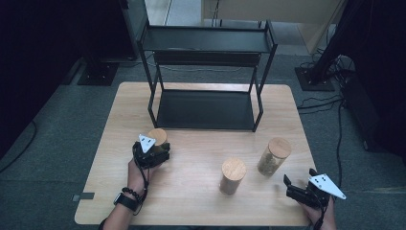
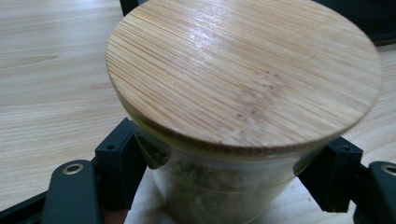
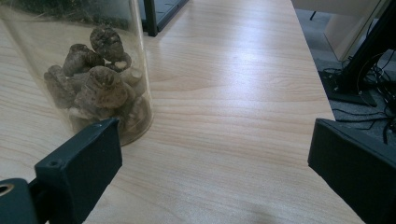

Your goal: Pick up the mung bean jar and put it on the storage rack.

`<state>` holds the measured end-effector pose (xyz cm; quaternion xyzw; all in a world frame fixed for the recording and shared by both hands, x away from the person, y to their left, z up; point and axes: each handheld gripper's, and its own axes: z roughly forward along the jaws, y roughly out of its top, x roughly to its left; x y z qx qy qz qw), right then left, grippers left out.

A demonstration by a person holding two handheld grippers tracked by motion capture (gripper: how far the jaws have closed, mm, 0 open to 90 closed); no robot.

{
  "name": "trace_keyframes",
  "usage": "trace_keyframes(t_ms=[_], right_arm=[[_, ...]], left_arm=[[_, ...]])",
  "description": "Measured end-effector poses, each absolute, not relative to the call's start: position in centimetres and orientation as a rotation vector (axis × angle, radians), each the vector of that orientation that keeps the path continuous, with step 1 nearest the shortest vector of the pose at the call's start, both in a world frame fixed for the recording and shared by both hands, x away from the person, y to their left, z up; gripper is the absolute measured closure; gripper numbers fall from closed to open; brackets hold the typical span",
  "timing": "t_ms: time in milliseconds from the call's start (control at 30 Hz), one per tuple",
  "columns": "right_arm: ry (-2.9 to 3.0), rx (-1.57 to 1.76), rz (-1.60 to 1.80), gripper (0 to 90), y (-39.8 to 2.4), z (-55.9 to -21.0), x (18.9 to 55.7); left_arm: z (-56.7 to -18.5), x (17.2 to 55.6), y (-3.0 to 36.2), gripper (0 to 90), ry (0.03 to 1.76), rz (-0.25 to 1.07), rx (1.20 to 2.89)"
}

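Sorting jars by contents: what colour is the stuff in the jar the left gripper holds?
Greenish, small round grains inside the clear jar; clearest in the left gripper view.

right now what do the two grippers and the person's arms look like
Both are black, blocky two-jaw tools. The left gripper and the right gripper each carry a pale grey three-cornered plate on top and trail a black cable. The left wrist wears a dark watch and a dark beaded bracelet.

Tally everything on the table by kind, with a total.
Glass jars with bamboo lids: 3 (one in the left gripper at, one in the middle, one on the right)
Black two-tier shelf racks: 1
Total: 4
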<state>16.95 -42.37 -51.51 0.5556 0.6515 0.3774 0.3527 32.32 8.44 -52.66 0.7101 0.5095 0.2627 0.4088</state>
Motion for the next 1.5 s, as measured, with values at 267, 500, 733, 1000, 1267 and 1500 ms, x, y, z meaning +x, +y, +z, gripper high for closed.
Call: trace_keyframes(t_ms=[267,500,733,1000,1267,1500], right_arm=[[1.686,1.437,0.978,2.5,-42.4,-51.5,17.0],[1.687,1.437,0.982,2.6,-42.4,-51.5,17.0],[1.689,1.436,0.984,2.6,-42.4,-51.5,16.9],[1.691,1.431,0.984,2.5,-42.4,-51.5,16.9],[1.694,1.428,0.984,2.5,-42.4,-51.5,16.9],[1.693,1.430,0.985,2.6,-42.4,-51.5,16.9]], left_arm=[[-52.6,33.2,7.6,25.3,1.264,0.676,1.800],[-52.6,33.9,6.7,25.3,1.246,0.676,1.811],[-52.7,34.6,6.1,25.4,1.242,0.676,1.817],[-52.7,35.3,5.7,25.4,1.249,0.676,1.814],[-52.7,35.9,5.4,25.4,1.253,0.675,1.815],[-52.6,36.4,5.2,25.4,1.258,0.666,1.815]])
